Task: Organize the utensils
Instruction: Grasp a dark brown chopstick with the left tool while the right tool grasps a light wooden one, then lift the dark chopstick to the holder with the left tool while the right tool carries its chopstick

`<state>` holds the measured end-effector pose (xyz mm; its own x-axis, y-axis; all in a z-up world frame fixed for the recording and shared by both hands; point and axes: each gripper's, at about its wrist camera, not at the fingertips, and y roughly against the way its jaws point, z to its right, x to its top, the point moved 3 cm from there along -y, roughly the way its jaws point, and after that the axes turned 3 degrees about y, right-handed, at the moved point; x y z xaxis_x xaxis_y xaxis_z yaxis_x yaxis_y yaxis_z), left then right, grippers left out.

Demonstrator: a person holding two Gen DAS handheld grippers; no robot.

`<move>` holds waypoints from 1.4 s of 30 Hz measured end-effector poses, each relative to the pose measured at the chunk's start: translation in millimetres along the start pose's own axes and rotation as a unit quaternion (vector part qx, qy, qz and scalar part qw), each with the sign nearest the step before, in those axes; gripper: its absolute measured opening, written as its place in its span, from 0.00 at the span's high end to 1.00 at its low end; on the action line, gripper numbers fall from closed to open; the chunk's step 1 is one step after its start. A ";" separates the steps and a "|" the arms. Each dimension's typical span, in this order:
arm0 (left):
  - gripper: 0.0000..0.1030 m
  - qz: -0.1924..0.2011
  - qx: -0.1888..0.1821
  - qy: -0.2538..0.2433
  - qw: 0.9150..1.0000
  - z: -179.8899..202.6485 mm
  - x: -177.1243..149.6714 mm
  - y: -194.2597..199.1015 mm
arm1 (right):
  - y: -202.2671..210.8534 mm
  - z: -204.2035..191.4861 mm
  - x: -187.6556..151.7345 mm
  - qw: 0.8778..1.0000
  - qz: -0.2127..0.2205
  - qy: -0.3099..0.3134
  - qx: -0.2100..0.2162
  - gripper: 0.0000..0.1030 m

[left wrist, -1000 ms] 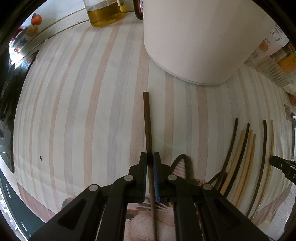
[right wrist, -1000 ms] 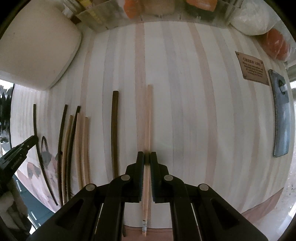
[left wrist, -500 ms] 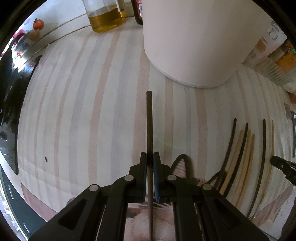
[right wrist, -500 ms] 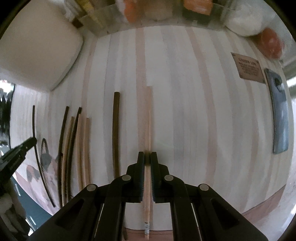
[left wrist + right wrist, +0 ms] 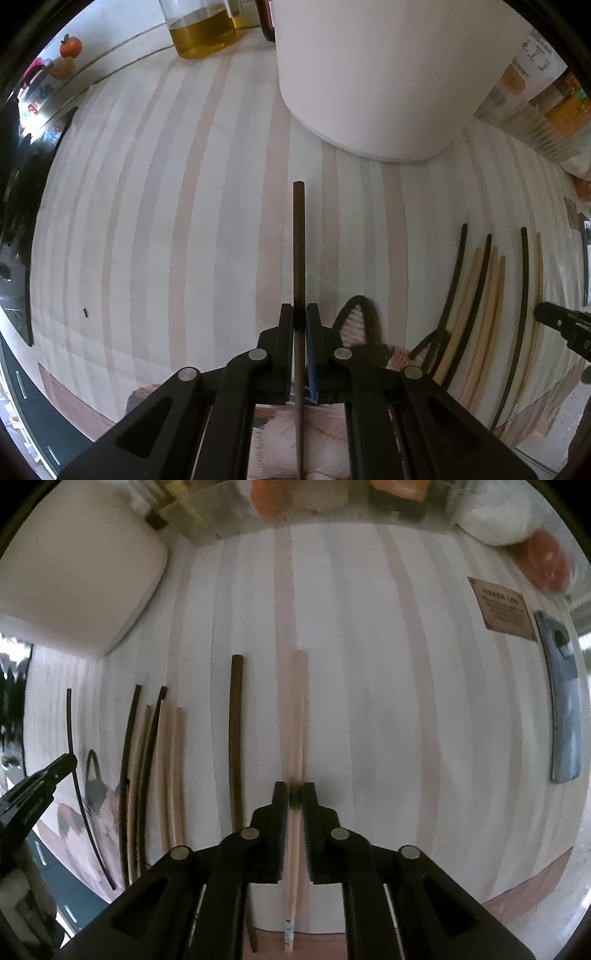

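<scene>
My left gripper (image 5: 299, 306) points down over the striped cloth and is shut on a dark chopstick (image 5: 298, 240), which sticks out forward past its tips. My right gripper (image 5: 294, 784) straddles a light wooden chopstick (image 5: 298, 709) that lies flat on the cloth. Its jaws are opening, and a thin gap shows beside the stick. Left of it lies another dark chopstick (image 5: 235, 738), and further left a row of several dark and light chopsticks (image 5: 159, 760). The same row (image 5: 480, 295) shows at the right of the left wrist view.
A large white container (image 5: 388, 74) stands at the back, with an oil jar (image 5: 203, 33) behind it. A phone (image 5: 563, 709) and a small plaque (image 5: 504, 607) lie at the right. A clear bin of packets (image 5: 332, 502) lines the far edge. The cloth's front edge is near.
The right jaws have parted slightly from the light chopstick, which now rests on the cloth. In the left gripper the dark chopstick has swung from a slight tilt to straight.
</scene>
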<state>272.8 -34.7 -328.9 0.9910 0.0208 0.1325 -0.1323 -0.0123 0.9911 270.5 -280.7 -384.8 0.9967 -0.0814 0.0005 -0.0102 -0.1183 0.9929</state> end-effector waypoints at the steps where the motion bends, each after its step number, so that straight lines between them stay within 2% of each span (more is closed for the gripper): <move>1: 0.96 -0.003 -0.002 0.001 1.000 -0.2 -0.5 -2.6 | -0.3 -4.2 3.6 1.000 -0.001 0.003 -0.003 0.83; 3: 0.96 -0.002 -0.003 0.002 1.000 0.7 -2.0 -5.0 | -0.8 -13.1 6.4 1.000 -0.001 0.013 -0.014 0.78; 8: 0.96 -0.001 -0.006 0.005 1.000 -1.9 -2.1 -10.0 | 1.5 -34.9 17.0 0.999 0.004 0.007 -0.038 0.79; 10: 0.96 0.000 -0.008 0.006 1.000 -7.3 -0.3 -9.4 | 1.2 -39.7 14.3 0.998 0.014 0.017 -0.064 0.90; 12: 0.96 0.001 -0.008 0.007 1.000 -8.9 -1.3 -9.5 | 2.9 -43.9 9.3 0.997 0.025 0.022 -0.074 0.93; 17: 0.96 0.016 -0.012 0.008 1.000 -14.6 -1.1 5.5 | 2.2 -55.0 1.3 0.997 0.040 0.002 -0.059 0.94; 19: 0.96 0.027 -0.016 0.011 0.999 -17.0 -2.2 16.8 | 7.9 -46.5 -4.9 0.998 0.049 -0.005 -0.046 0.94; 27: 0.96 0.081 -0.036 0.011 0.996 -25.9 -13.3 70.9 | 53.8 -68.1 -31.9 0.992 0.123 0.000 0.012 0.94; 35: 0.96 0.136 -0.053 0.017 0.989 -24.9 -8.8 127.0 | 111.1 -81.0 -35.1 0.977 0.206 0.005 0.045 0.94; 36: 0.97 0.146 -0.056 0.019 0.988 -25.1 -7.0 135.8 | 118.3 -85.1 -34.7 0.975 0.216 0.006 0.048 0.94; 37: 0.97 0.153 -0.057 0.020 0.986 -27.2 -3.2 142.1 | 124.5 -63.5 -20.0 0.974 0.222 0.009 0.053 0.94; 40: 0.97 0.183 -0.064 0.021 0.981 -25.2 1.6 168.4 | 150.2 -79.8 -10.8 0.965 0.254 0.019 0.063 0.94; 41: 0.97 0.195 -0.066 0.022 0.978 -25.3 4.7 177.9 | 165.8 -65.7 -15.3 0.962 0.263 0.023 0.067 0.94; 42: 0.97 0.207 -0.069 0.022 0.976 -25.0 8.0 188.1 | 177.5 -72.0 -12.7 0.957 0.279 0.027 0.070 0.94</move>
<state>255.3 -11.9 -141.2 0.8506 0.0856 0.5188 -0.5256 0.1069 0.8440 261.9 -229.4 -200.0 0.8355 -0.1200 0.5362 -0.5494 -0.2029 0.8106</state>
